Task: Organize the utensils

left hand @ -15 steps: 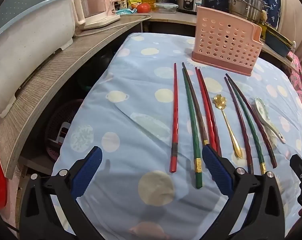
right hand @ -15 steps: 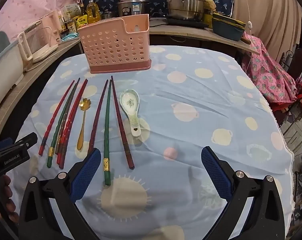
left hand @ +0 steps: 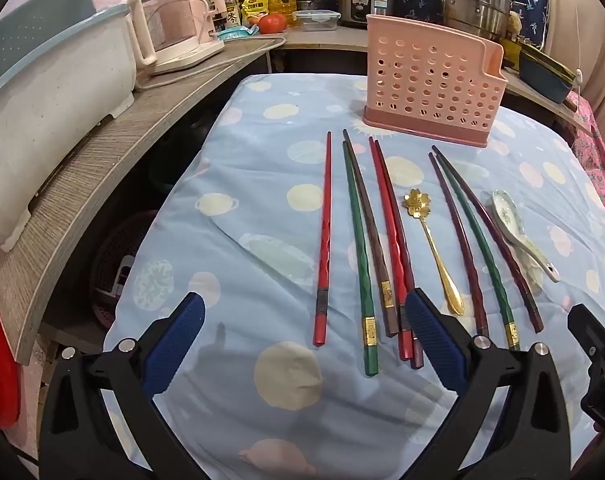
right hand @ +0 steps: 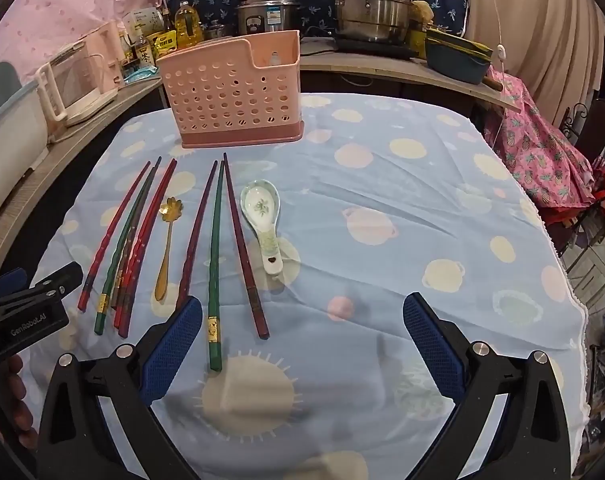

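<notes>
Several red, green and maroon chopsticks (left hand: 360, 240) (right hand: 216, 248) lie side by side on the blue spotted tablecloth. A gold flower spoon (left hand: 432, 240) (right hand: 166, 248) lies among them and a white ceramic spoon (left hand: 518, 232) (right hand: 262, 220) lies to their right. A pink perforated utensil holder (left hand: 430, 84) (right hand: 230, 92) stands upright behind them. My left gripper (left hand: 302, 344) is open and empty above the chopsticks' near ends. My right gripper (right hand: 302, 344) is open and empty, its left finger (right hand: 170, 352) beside a green chopstick's end.
A wooden counter (left hand: 102, 152) curves along the left with a white tub (left hand: 50, 100) and a pink kettle (left hand: 174, 28). Pots (right hand: 370, 0), a rice cooker and bottles stand on the back counter. The table's right edge (right hand: 558, 248) drops toward pink cloth.
Both grippers have shifted only slightly; the utensils have not moved.
</notes>
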A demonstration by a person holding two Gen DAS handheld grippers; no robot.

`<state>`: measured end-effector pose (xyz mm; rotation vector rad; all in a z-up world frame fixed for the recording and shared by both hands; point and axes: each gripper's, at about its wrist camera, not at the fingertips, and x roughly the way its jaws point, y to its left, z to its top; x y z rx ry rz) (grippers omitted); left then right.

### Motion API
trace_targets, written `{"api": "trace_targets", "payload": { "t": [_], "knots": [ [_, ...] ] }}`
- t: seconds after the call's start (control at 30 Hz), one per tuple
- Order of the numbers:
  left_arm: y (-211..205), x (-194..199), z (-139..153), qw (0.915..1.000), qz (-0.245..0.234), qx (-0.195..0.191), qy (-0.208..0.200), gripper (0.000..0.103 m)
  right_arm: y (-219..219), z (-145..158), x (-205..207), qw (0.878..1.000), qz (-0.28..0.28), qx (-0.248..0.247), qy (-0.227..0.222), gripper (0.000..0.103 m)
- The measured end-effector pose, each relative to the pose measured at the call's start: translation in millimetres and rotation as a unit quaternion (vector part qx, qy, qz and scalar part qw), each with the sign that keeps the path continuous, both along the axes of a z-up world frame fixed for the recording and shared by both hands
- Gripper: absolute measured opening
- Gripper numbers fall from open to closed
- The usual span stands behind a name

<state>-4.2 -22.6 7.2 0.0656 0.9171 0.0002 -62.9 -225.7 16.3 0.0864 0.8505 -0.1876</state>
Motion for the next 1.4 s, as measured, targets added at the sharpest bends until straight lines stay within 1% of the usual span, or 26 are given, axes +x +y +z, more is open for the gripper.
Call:
{"api": "trace_targets", "payload": {
  "t": [0.27,1.4],
  "knots": [
    [-1,0,1,1.0000,0.001,0.002,-0.001,0.096,8,0,0,1.000,0.009,-0.005,0.001,0.096],
    [-2,-7,13,0.9999,-0.001,0.004,-0.017,0.096,10,8,-4,1.000,0.010,-0.007,-0.009,0.096]
  ]
}}
